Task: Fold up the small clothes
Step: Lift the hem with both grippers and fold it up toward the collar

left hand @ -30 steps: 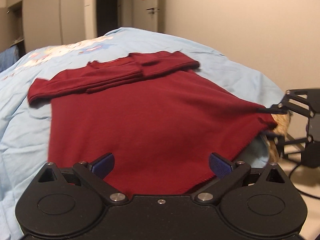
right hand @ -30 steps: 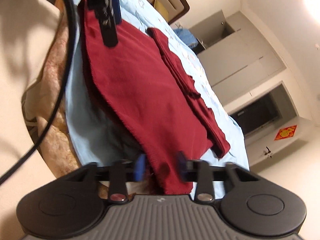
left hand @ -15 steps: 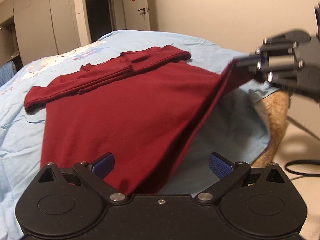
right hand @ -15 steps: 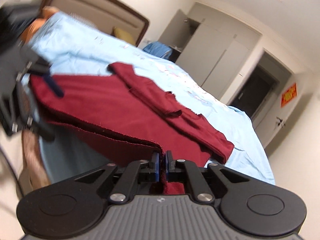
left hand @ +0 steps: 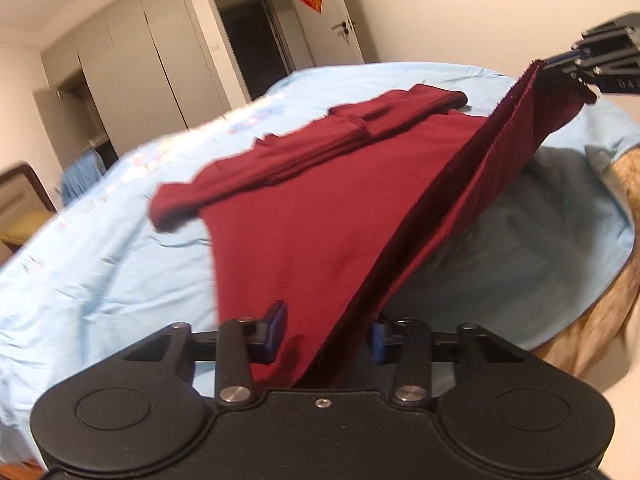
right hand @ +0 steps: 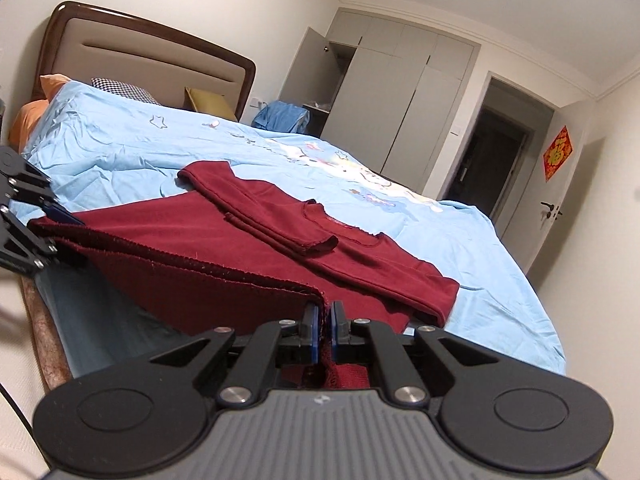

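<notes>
Your right gripper (right hand: pixel 325 330) had its blue pads pressed together on one hem corner of the dark red knit shirt (left hand: pixel 304 216), lifting it off the light blue bedsheet (right hand: pixel 120 148). Your left gripper (left hand: pixel 326 334) had its jaws spread, the hem's other corner draped between them; whether either pad touched the cloth, you couldn't tell. The folded sleeves lay flat farther up the bed.

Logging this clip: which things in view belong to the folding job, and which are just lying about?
In the job:
red shirt
left gripper
right gripper
blue bedsheet

Lying about:
yellow pillow
checked pillow
blue clothes
</notes>
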Motion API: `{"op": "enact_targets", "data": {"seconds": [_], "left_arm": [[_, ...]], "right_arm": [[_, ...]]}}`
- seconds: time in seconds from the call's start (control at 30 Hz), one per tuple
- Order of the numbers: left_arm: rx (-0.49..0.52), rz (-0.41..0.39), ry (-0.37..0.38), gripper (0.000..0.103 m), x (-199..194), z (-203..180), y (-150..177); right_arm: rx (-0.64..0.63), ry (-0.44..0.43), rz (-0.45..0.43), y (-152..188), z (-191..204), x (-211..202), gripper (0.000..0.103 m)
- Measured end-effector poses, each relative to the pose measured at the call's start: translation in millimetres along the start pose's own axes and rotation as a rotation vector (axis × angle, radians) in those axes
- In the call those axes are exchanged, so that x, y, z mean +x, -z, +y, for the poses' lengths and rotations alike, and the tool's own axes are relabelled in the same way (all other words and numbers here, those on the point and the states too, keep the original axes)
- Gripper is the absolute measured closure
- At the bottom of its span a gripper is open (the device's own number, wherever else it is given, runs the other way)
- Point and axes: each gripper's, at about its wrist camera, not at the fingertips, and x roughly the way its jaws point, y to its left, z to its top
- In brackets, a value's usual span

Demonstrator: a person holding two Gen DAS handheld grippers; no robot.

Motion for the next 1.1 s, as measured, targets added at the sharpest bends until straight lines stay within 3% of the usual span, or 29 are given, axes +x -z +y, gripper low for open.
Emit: {"op": "enact_targets", "data": {"seconds": [0.1, 0.13, 0.2, 0.37, 0.63, 0.83, 1.0, 1.1], "left_arm": [[0.043, -0.039, -0.040, 0.079, -12, 3, 8], [0.043, -0.053, -0.050, 0.091, -14, 3, 9], [0.024, -0.092, -0.070, 0.097, -23, 4, 9], [-0.022, -0.244, -0.120, 0.099, -48, 12, -6], [0.041, -0.446, -0.174, 0.099, -95, 11, -36], [0.085, -0.508, -0.167, 0.099, -139, 4, -46], [0.046, -0.538, -0.158, 0.099, -175, 6, -61], [0.015, -0.534, -0.139, 0.099, -178, 13, -74]], "right_arm": [[0.009, 0.020, -0.009, 1, 3, -4, 0.097], [0.004, 0.033, -0.018, 2, 4, -6, 0.097], [-0.010, 0.062, -0.042, 3, 11, -11, 0.097], [-0.041, 0.189, -0.143, 6, 25, -33, 0.097], [0.013, 0.357, -0.304, 5, 28, -77, 0.097], [0.043, 0.426, -0.399, -1, 32, -117, 0.097], [0.017, 0.464, -0.477, -10, 37, -146, 0.097], [-0.001, 0.468, -0.491, -16, 36, -148, 0.097]]}}
